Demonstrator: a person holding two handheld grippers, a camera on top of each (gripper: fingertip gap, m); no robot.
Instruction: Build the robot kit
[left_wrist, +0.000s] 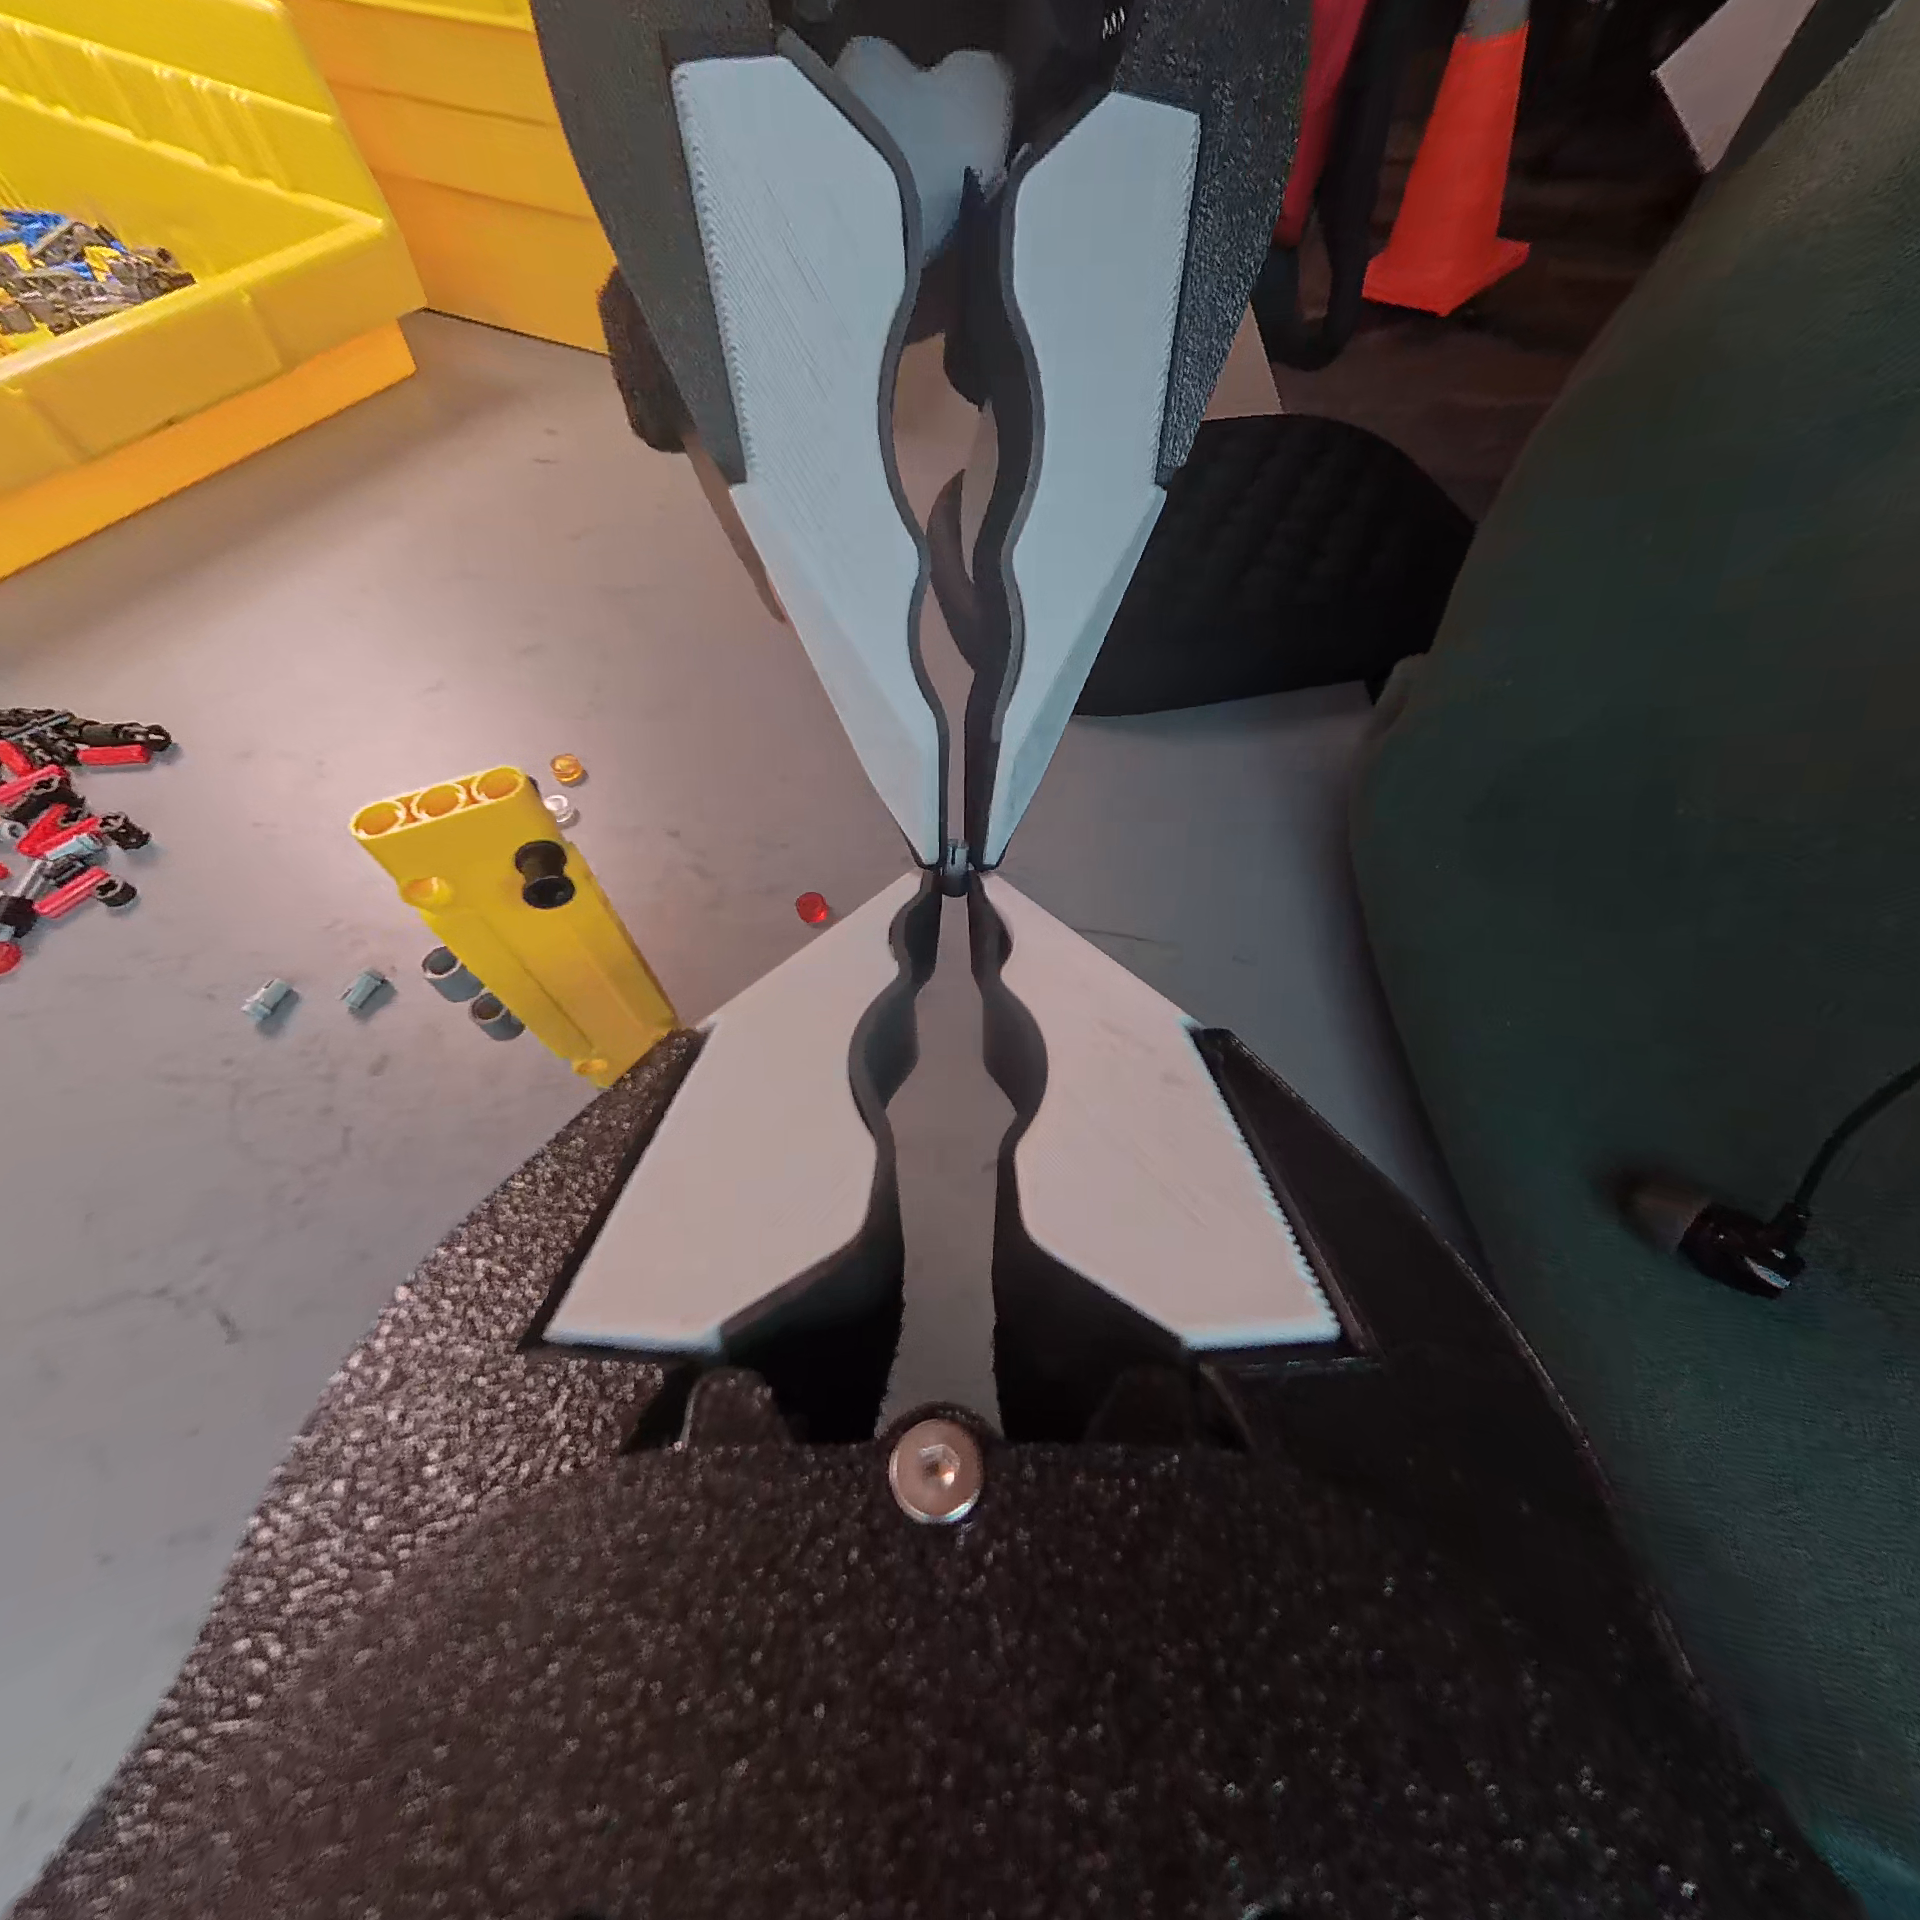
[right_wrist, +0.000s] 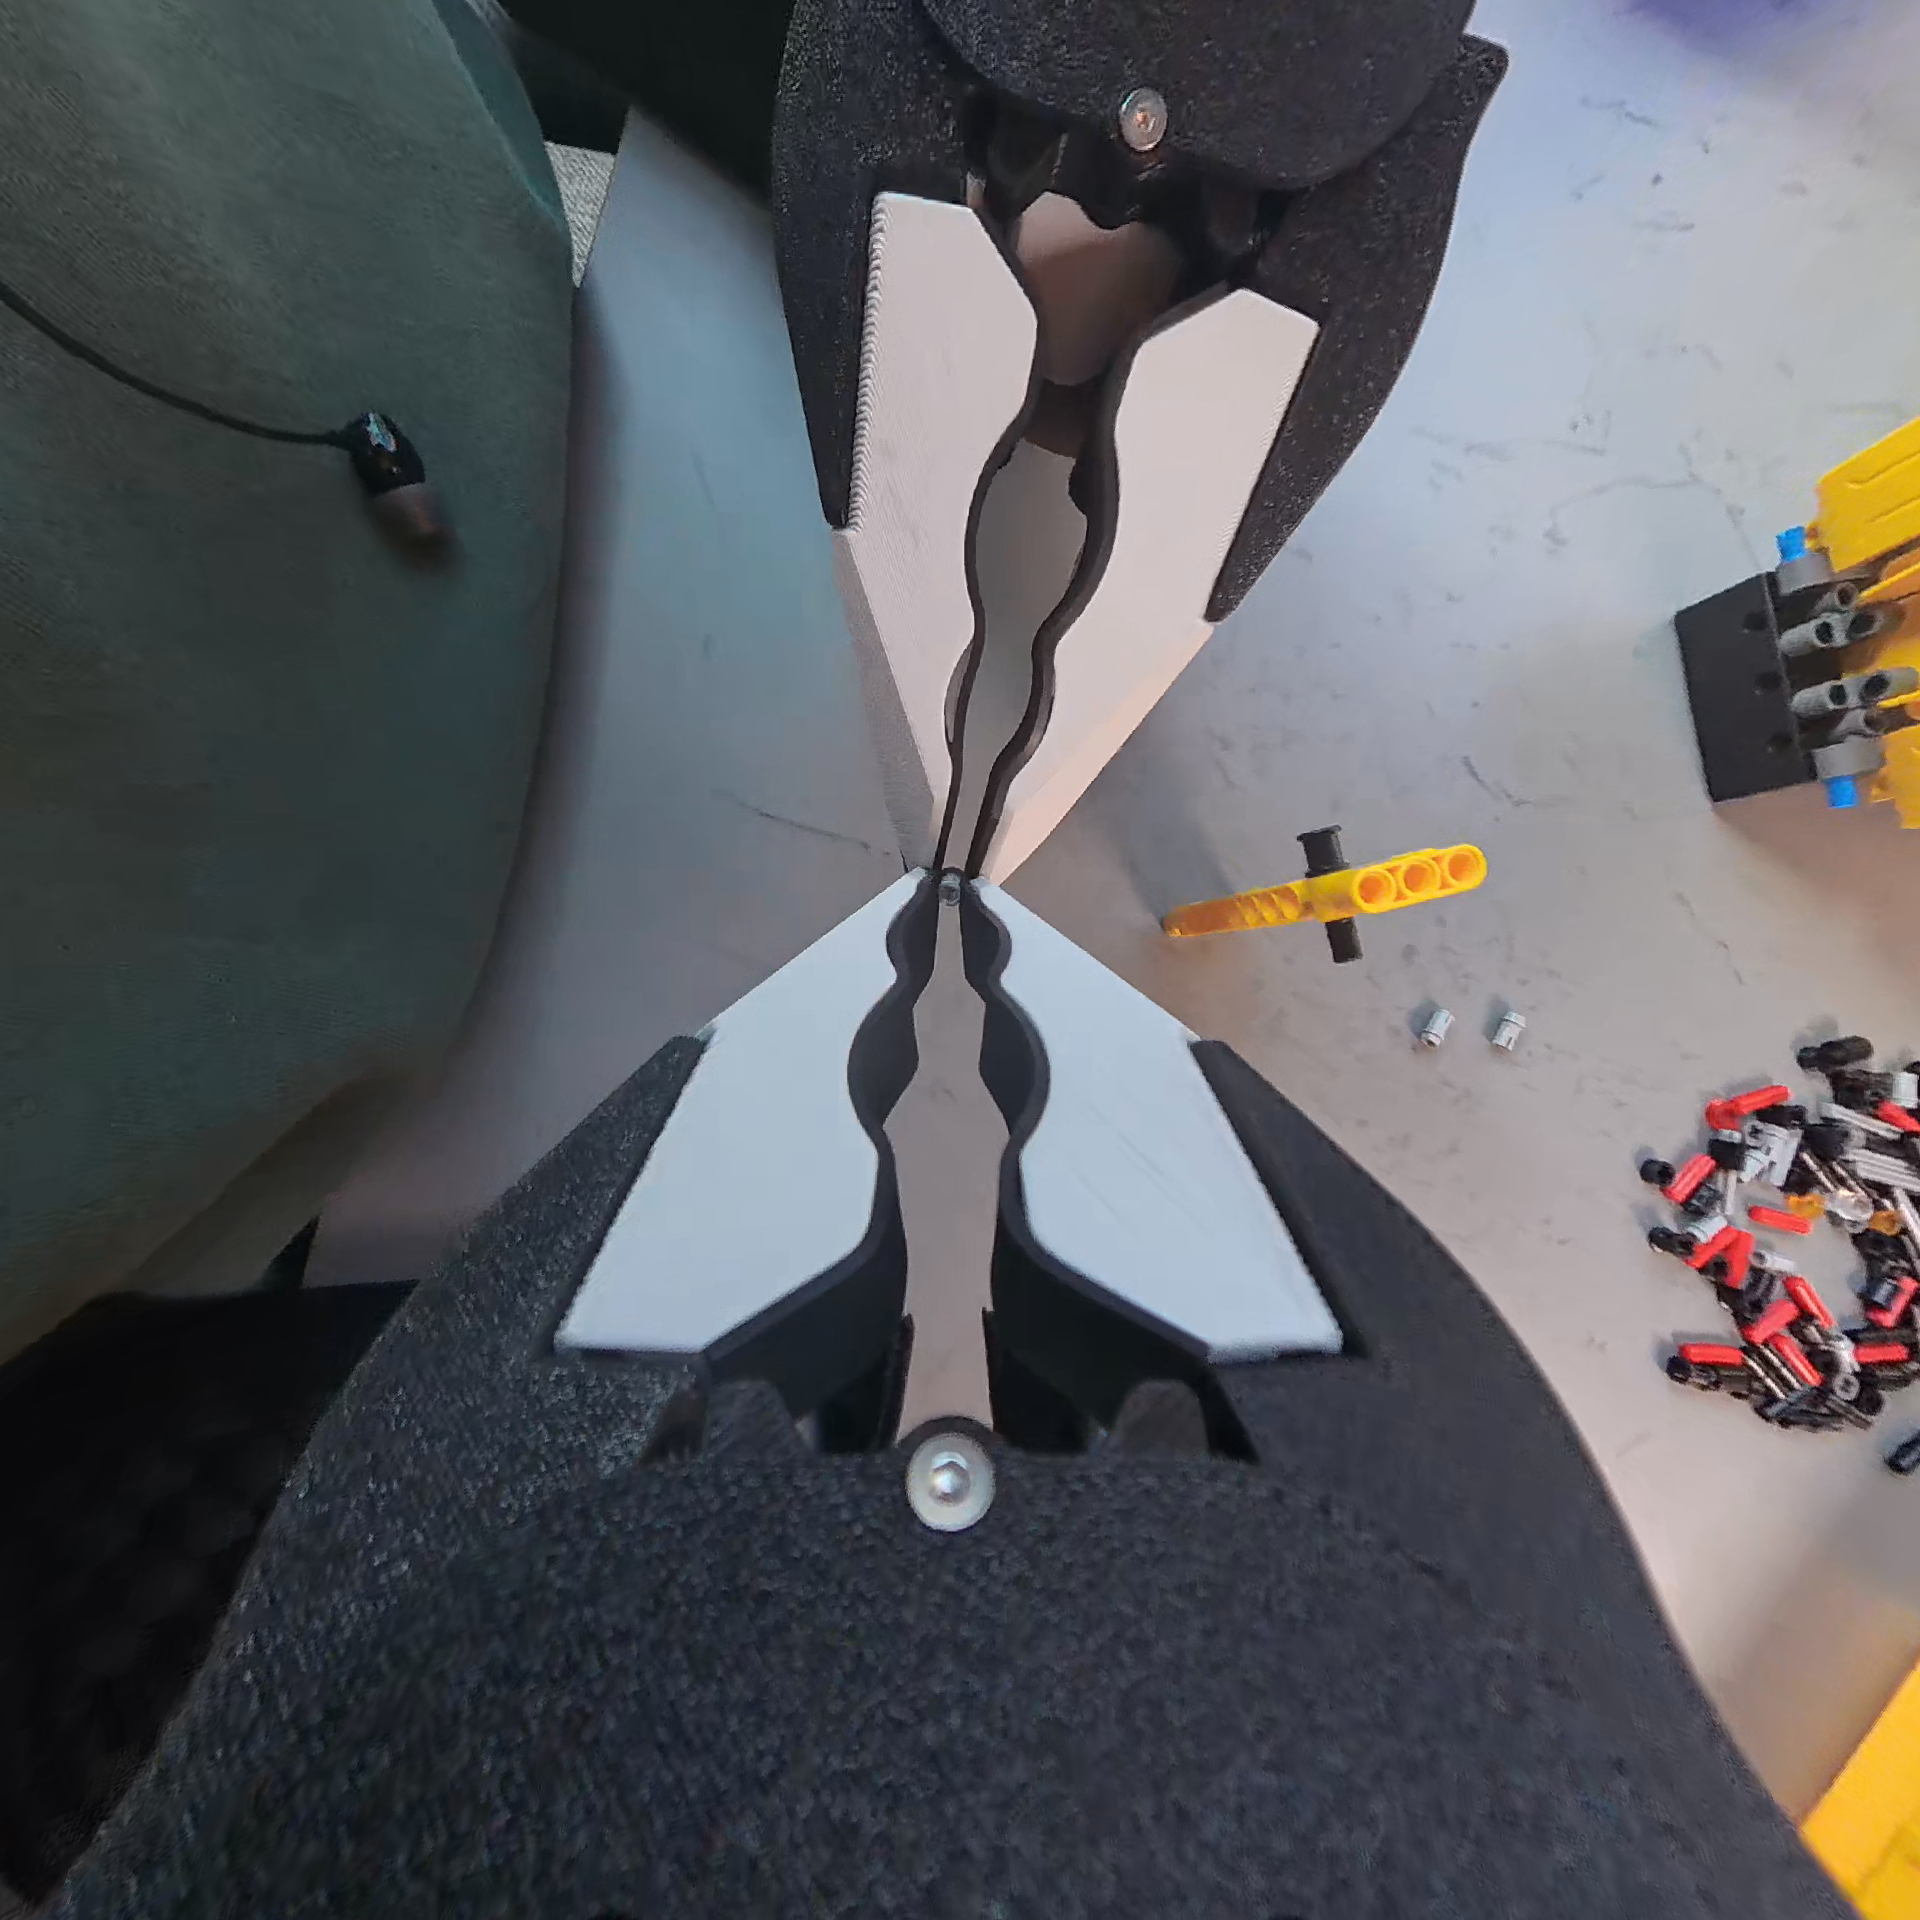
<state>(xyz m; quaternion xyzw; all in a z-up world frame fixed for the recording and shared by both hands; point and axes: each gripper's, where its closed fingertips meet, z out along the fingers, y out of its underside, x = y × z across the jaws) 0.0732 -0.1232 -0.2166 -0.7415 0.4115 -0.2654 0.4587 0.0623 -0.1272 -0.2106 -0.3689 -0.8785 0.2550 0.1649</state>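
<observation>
- left gripper (left_wrist: 954, 883) and right gripper (left_wrist: 954, 847) are met tip to tip; a tiny grey pin (left_wrist: 955, 858) is pinched by both, jaws closed on it
- pin sits dead centre; axis cannot be told; yellow beam (left_wrist: 509, 914) lies at 9 o'clock on grey table (left_wrist: 312, 1195)

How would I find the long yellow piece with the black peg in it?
Start at the heap of red and black pieces on the grey table. Just beyond it, past two tiny grey tubes, lies the yellow beam. It alone is long, has three round holes and a black peg through it.
</observation>
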